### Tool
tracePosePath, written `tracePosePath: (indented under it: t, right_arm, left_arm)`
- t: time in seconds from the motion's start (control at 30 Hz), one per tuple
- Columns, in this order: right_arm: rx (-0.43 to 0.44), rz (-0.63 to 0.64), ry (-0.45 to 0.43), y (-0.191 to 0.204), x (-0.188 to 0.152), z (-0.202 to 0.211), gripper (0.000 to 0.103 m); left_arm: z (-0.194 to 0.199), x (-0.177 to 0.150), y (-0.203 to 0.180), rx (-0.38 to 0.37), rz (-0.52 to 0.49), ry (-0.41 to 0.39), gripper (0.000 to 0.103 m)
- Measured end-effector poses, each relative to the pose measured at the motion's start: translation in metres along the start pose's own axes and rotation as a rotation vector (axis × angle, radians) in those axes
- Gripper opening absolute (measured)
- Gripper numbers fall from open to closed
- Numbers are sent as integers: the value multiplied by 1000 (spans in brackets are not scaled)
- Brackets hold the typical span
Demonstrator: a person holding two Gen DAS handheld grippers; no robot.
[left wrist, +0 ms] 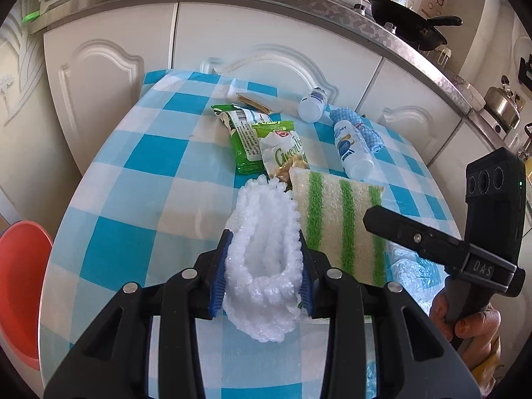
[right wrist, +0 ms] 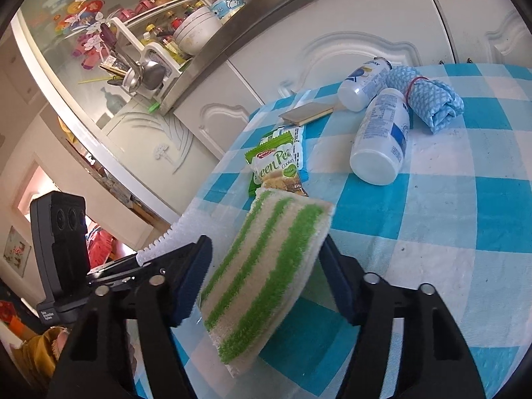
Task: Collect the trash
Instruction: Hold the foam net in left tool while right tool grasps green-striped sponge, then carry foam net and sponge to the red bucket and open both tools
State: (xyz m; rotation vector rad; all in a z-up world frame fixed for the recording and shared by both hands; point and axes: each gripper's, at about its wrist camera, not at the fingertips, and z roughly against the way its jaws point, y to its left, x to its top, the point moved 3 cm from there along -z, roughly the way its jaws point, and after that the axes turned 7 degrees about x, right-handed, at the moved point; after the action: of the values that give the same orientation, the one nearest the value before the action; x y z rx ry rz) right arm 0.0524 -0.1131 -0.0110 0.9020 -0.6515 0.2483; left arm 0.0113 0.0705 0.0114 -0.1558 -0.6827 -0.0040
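Observation:
My left gripper (left wrist: 262, 259) is shut on a white foam net wrapper (left wrist: 262, 242), held over the blue checked table (left wrist: 139, 166). My right gripper (right wrist: 266, 266) is shut on a green-and-cream striped sponge cloth (right wrist: 266, 266), tilted above the table; the cloth also shows in the left wrist view (left wrist: 342, 222). Two green snack wrappers (left wrist: 262, 143) lie beyond, also in the right wrist view (right wrist: 276, 166). Two white plastic bottles (left wrist: 352, 149) (left wrist: 312, 101) lie on their sides at the far right, also in the right wrist view (right wrist: 382, 139).
A rolled blue cloth (right wrist: 432, 99) lies by the bottles. A flat cardboard piece (right wrist: 306, 113) lies at the far table edge. Clear plastic film (left wrist: 412, 276) lies under the right gripper. A red bin (left wrist: 20, 286) stands left of the table. White cabinets (left wrist: 259, 40) stand behind.

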Motion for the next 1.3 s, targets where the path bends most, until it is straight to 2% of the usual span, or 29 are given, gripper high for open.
tracePosePath:
  t: [0.1, 0.23, 0.33, 0.4, 0.47, 0.97, 1.3]
  right_arm:
    - [21, 14, -3, 4, 0, 1, 52]
    - [61, 45, 48, 16, -4, -9, 48]
    - [-25, 127, 99, 27, -12, -23, 38]
    - [-27, 122, 95, 27, -13, -24, 30]
    - [-25, 103, 67, 24, -11, -19, 27]
    - [-44, 99, -33, 19, -9, -1, 25]
    - [-85, 77, -87, 19, -11, 8, 24]
  left_arm:
    - [1, -3, 1, -5, 10, -6, 37]
    - [0, -6, -4, -14, -6, -11, 37]
    - [0, -9, -8, -20, -22, -16, 37]
    - [1, -9, -8, -22, -19, -19, 37]
    - [2, -9, -5, -32, -8, -17, 37]
    - [24, -18, 20, -50, 39, -48, 35]
    - [49, -21, 67, 13, 80, -99, 35]
